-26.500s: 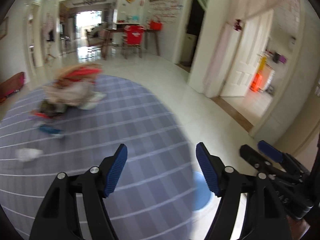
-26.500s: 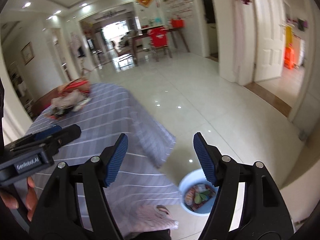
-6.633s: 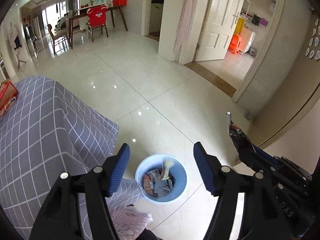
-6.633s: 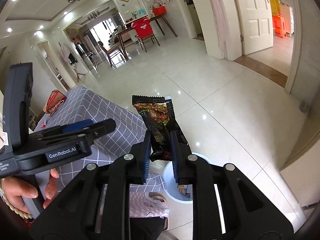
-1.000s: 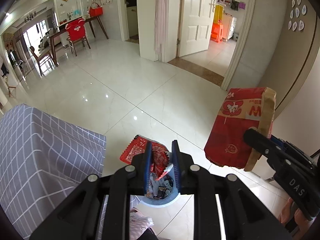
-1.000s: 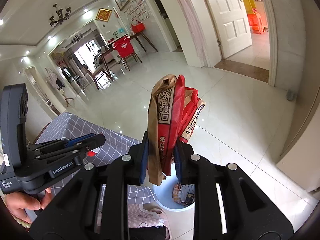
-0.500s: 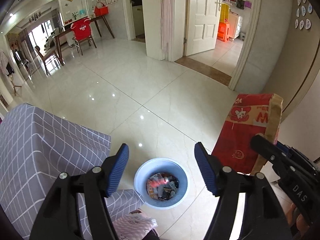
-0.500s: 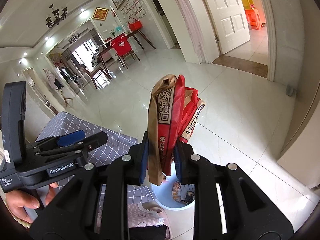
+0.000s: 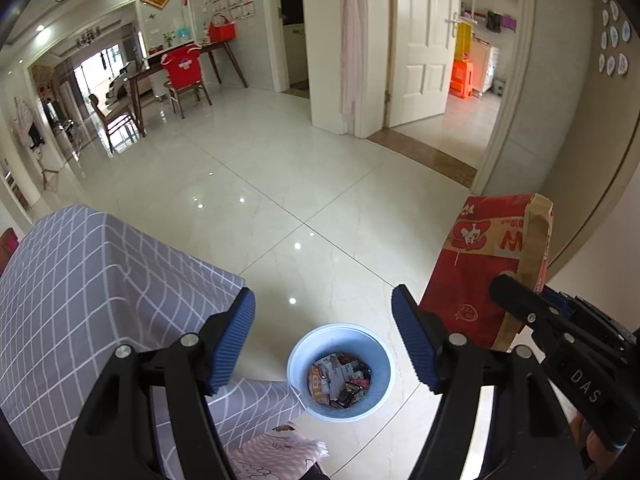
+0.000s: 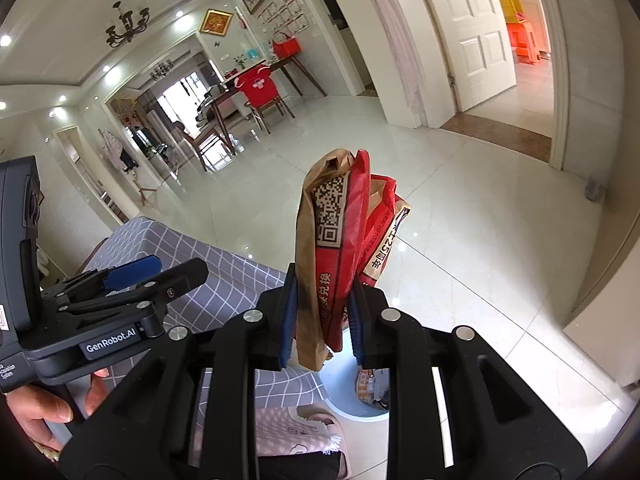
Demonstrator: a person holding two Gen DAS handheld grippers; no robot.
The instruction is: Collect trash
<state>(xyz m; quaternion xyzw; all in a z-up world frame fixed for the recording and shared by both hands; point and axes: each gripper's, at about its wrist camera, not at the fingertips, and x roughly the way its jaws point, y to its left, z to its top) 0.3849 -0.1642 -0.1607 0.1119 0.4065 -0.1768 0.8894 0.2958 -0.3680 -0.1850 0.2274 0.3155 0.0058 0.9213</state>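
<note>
A light blue trash bin [image 9: 378, 344] stands on the tiled floor beside the table, with several wrappers [image 9: 339, 378] inside. My left gripper [image 9: 323, 342] is open and empty, held above the bin. My right gripper [image 10: 322, 326] is shut on a crumpled red and brown paper bag [image 10: 336, 248] that stands upright between its fingers. The bag also shows in the left wrist view [image 9: 488, 264], to the right of the bin and above floor level. In the right wrist view the bin [image 10: 352, 404] lies below the gripper, mostly hidden.
A table with a grey checked cloth [image 9: 80, 288] lies to the left of the bin. Pink fabric [image 9: 280, 450] shows at the bottom edge. An open white door [image 9: 420, 48] and a doorway are ahead on the right. A dining table with a red-covered chair [image 9: 182, 76] stands far back.
My left gripper opened and the red wrapper it held dropped into the bin. My right gripper keeps its hold on the paper bag and has hardly moved.
</note>
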